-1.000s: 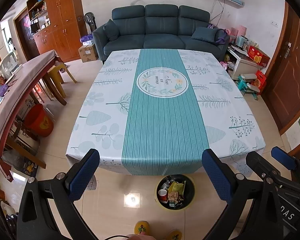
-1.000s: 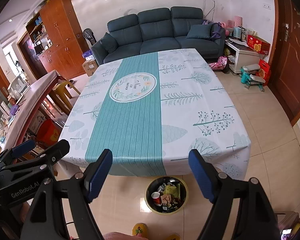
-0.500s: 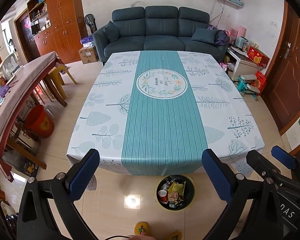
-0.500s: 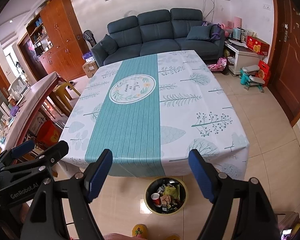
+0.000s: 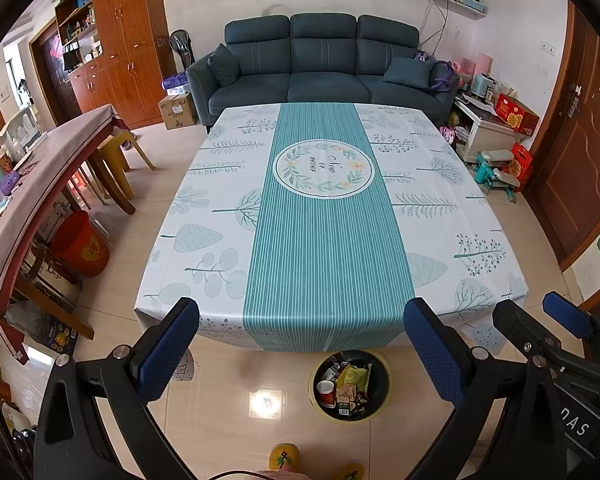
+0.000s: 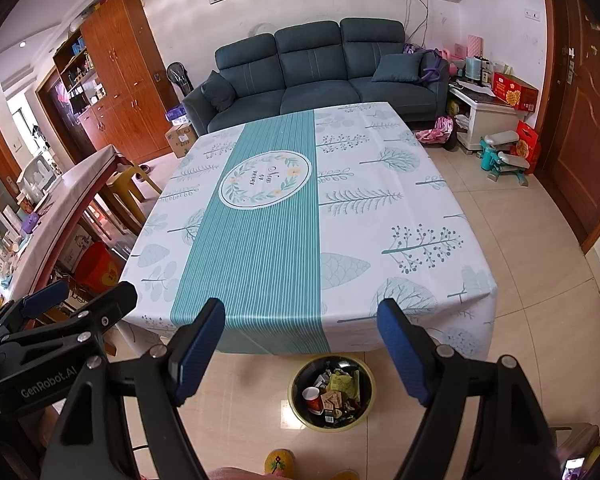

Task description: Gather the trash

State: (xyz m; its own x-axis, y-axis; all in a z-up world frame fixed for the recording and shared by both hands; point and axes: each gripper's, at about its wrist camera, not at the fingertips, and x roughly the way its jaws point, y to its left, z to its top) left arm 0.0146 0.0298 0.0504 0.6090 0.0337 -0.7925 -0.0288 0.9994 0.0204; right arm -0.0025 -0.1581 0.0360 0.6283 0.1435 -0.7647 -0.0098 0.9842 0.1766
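Note:
A round bin (image 5: 350, 386) with a yellow rim stands on the floor at the table's near edge, full of wrappers, a red cup and other trash; it also shows in the right wrist view (image 6: 331, 392). My left gripper (image 5: 300, 346) is open and empty, held high in front of the table. My right gripper (image 6: 300, 348) is open and empty too, to the right of the left one. The table (image 5: 324, 248) with a teal and white leaf-print cloth shows no trash on its top.
A long wooden side table (image 5: 48, 184) with clutter stands at the left, with a red bucket (image 5: 80, 242) under it. A dark blue sofa (image 5: 324, 64) is behind the table. A white cabinet (image 5: 488, 132) and toys are at the right. Yellow slippers (image 5: 284, 456) are below.
Both views have drifted slightly back and up from the table. Both grippers stay open and empty.

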